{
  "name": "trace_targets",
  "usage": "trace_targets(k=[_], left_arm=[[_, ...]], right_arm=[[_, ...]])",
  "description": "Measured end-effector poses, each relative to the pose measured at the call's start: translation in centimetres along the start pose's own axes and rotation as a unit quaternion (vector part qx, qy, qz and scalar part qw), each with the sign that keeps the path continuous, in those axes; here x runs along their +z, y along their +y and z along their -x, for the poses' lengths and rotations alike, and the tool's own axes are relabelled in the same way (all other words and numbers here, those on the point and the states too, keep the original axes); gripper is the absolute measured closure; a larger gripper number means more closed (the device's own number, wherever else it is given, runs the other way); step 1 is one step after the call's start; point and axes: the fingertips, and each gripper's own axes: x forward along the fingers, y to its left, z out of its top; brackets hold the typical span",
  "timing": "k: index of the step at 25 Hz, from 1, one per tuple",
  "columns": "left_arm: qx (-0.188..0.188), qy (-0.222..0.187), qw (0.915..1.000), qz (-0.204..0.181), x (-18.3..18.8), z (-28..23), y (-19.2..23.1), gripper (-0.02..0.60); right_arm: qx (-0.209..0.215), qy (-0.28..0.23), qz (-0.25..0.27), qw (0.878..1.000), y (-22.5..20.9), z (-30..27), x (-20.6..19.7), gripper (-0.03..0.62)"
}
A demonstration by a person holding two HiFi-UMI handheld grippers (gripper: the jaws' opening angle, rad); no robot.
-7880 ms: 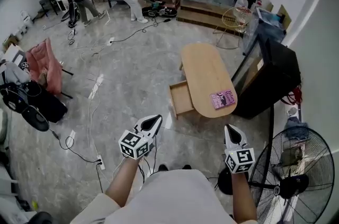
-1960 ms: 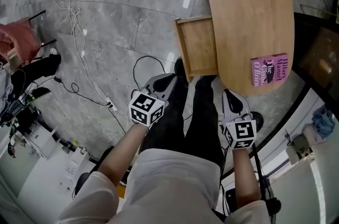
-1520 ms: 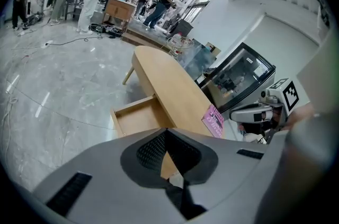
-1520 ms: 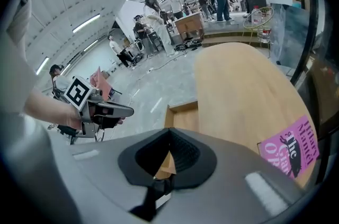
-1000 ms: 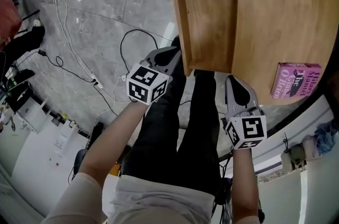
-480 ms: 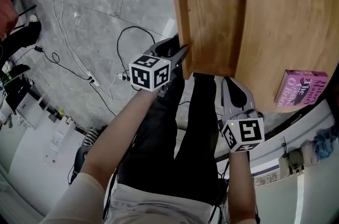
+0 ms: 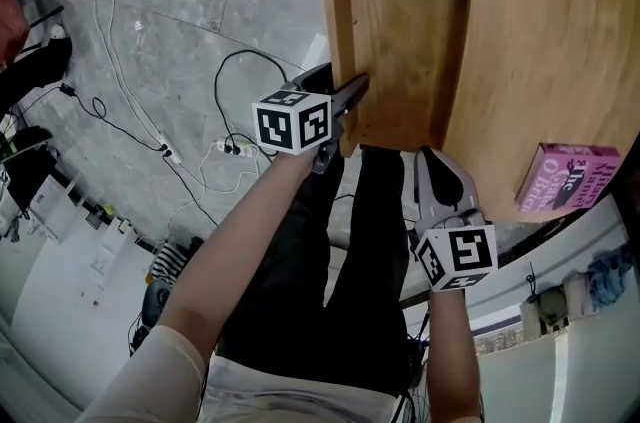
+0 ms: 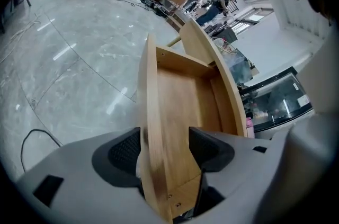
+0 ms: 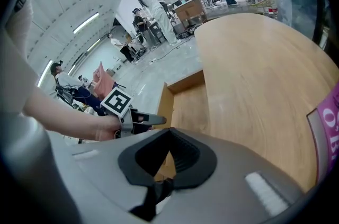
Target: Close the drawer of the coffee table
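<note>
The wooden drawer (image 7: pixel 400 51) stands pulled out from under the oval coffee table top (image 7: pixel 550 41). My left gripper (image 7: pixel 345 81) is at the near end of the drawer's front panel (image 7: pixel 340 31). In the left gripper view the front panel (image 8: pixel 153 112) stands between the jaws of that gripper (image 8: pixel 165 138). Those jaws have just been opening. One pad is close against the panel's outer face, and the other is clear of the inner face. My right gripper (image 7: pixel 432 159) hangs shut near the table's near edge and holds nothing; its tips meet in the right gripper view (image 9: pixel 169 133).
A pink book (image 7: pixel 568 176) lies at the table's near right edge. My legs in black trousers (image 7: pixel 350 241) are right below the drawer. A power strip with black cables (image 7: pixel 232 147) lies on the marble floor to the left. Several people work far off in the room (image 9: pixel 153 0).
The left gripper has sunk towards the drawer, rolled, and opened its jaws around the front panel's near end. The right gripper has dropped a little and stays shut.
</note>
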Motion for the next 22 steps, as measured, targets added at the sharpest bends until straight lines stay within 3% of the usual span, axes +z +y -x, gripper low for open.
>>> trace_targets(k=[5, 15, 22], left_arm=[[0.019, -0.005, 0.9998, 0.01, 0.6, -0.4, 0.2, 0.308], [0.008, -0.025, 0.9992, 0.028, 0.8, 0.0, -0.8, 0.285], [-0.025, -0.05, 0.9983, 0.019, 2.8, 0.8, -3.6, 0.285]], right_arm=[[0.003, -0.004, -0.006, 1.0, -0.1, -0.4, 0.0, 0.583], [0.01, -0.008, -0.014, 1.0, -0.2, 0.0, -1.5, 0.583], [0.005, -0.012, -0.016, 1.0, -0.9, 1.0, -1.7, 0.583]])
